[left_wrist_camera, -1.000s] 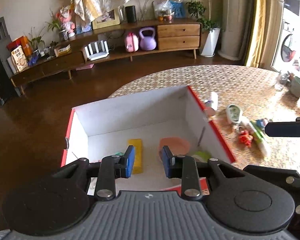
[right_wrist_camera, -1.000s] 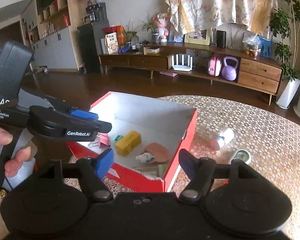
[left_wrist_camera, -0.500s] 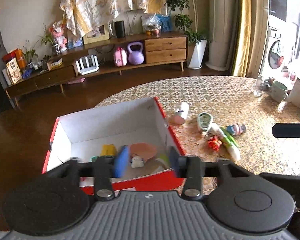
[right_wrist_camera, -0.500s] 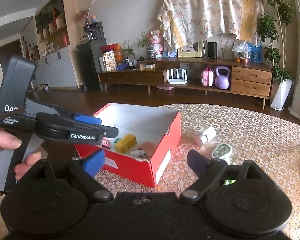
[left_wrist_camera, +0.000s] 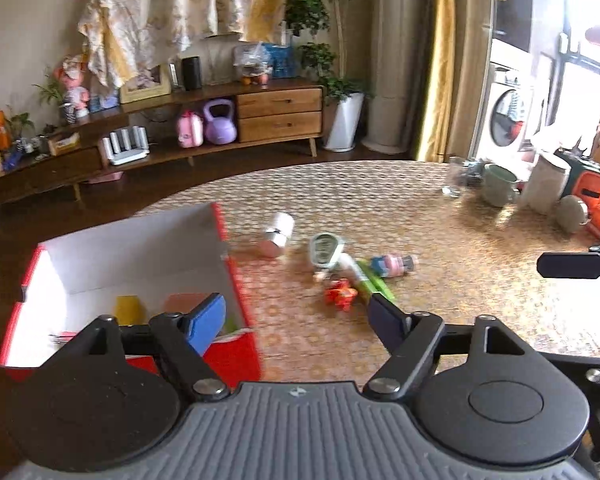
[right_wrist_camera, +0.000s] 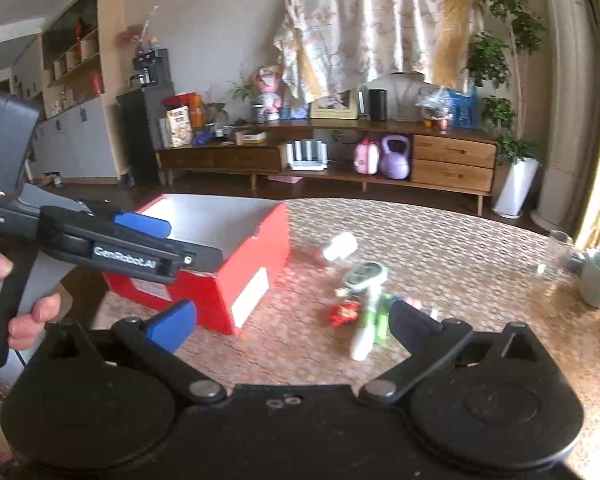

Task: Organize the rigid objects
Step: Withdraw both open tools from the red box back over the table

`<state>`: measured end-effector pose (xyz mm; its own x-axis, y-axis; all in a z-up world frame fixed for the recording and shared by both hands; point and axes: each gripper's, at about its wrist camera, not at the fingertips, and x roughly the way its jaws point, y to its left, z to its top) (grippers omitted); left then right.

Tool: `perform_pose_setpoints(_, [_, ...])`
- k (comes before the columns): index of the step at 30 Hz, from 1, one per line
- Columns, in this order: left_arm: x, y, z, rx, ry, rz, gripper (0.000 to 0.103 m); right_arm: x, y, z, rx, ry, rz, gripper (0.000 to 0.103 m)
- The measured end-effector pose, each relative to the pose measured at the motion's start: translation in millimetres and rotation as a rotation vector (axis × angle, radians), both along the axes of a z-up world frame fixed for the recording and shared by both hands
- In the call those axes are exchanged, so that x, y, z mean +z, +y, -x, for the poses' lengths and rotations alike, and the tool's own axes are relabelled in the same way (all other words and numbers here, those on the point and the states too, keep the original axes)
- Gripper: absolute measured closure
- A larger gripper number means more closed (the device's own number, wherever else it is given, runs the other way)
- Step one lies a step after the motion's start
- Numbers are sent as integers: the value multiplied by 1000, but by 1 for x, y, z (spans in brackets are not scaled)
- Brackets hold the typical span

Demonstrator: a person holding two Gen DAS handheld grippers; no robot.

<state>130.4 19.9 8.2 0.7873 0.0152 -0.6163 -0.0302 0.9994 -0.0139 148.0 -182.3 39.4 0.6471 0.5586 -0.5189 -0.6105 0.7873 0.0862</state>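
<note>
Clutter lies in a loose cluster on the round table (left_wrist_camera: pixel 380 208) with its woven, honeycomb-patterned cloth: a white cylindrical bottle with a silver cap (left_wrist_camera: pixel 278 230) on its side, an oval pale-green gadget with a small screen (left_wrist_camera: pixel 324 249), a green-and-white tube (left_wrist_camera: pixel 364 276), a small red crinkled toy (left_wrist_camera: pixel 341 295) and a little blue-and-pink figure (left_wrist_camera: pixel 392 265) lying flat. The bottle sits apart from the others, nearer the red cardboard box with a white inside (left_wrist_camera: pixel 228 248), which stands at the table's edge. Inside the box I can make out a yellow block (left_wrist_camera: pixel 129 309) and something salmon-coloured (left_wrist_camera: pixel 180 302) on the floor of it.

The left gripper (left_wrist_camera: pixel 296 314) hangs above the table with its blue-padded fingers (left_wrist_camera: pixel 206 320) spread wide, holding nothing; one pad is over the box's near corner, the other just short of the green tube. The right gripper (right_wrist_camera: pixel 290 320) is likewise spread wide and empty, with the red toy and tube showing between its fingers. A pale green mug (left_wrist_camera: pixel 498 184) and a clear glass (left_wrist_camera: pixel 456 178) stand well apart, at the far side of the table.
</note>
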Motion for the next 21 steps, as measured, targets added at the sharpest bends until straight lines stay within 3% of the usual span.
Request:
perform_pose_setpoints(11, [-33,-34,-28,-44,23,81,18,-24,-46,-39,-102,27,37,0])
perform_pose_setpoints(13, [-40,-38,-33,-43,27,93,17,-30,-47,-50,-98,31,55,0])
perform_pose_setpoints(16, [-48,-42,-42,-31,37,114,7,-39,-45,-64,-95,25,87,0])
perform_pose_setpoints(21, [-63,-45,-55,8,33,133,6,-51,-41,-100,-112,63,82,1])
